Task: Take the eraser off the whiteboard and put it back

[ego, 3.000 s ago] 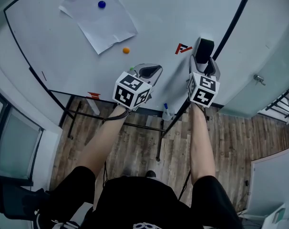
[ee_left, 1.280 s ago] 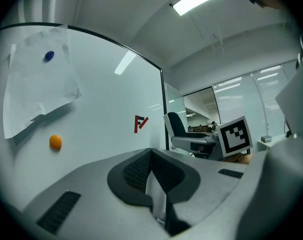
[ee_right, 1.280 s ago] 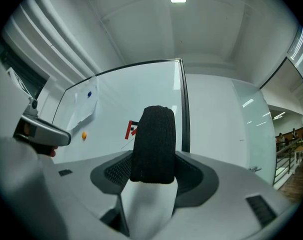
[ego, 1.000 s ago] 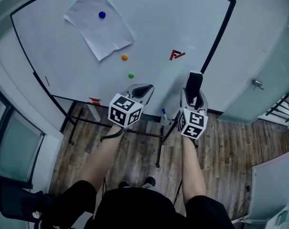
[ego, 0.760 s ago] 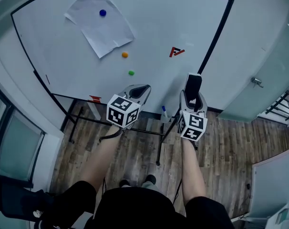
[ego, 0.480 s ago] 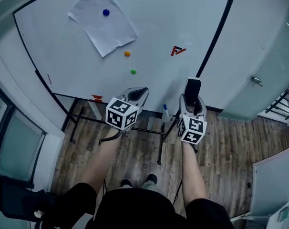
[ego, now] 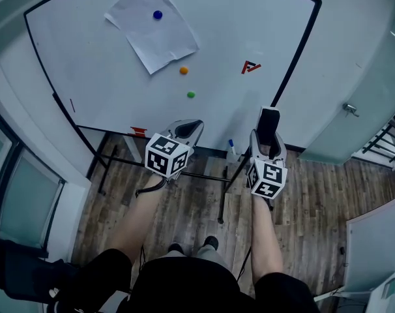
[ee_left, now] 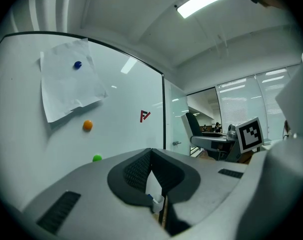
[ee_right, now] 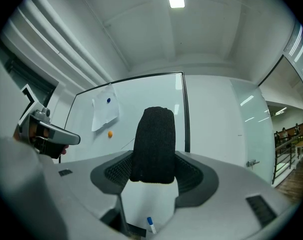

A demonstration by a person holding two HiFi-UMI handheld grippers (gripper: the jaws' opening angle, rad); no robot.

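Note:
The black eraser (ego: 269, 123) stands upright between the jaws of my right gripper (ego: 269, 133), which is shut on it. It is off the whiteboard (ego: 236, 25) and held in front of the board's lower right corner. In the right gripper view the eraser (ee_right: 152, 144) fills the middle of the gripper (ee_right: 152, 170), with the board's black frame behind it. My left gripper (ego: 188, 128) is level with it to the left, and its tips (ee_left: 151, 155) meet with nothing between them.
A sheet of paper (ego: 153, 25) hangs on the board under a blue magnet (ego: 158, 15). Orange (ego: 183, 70) and green (ego: 191, 94) magnets and a red logo (ego: 249, 66) lie below it. A blue-capped marker (ego: 231, 145) sits by the tray. Wooden floor lies beneath.
Since three seconds ago my right gripper has come down and away from the board with the eraser in it. Over the last second both grippers have barely moved.

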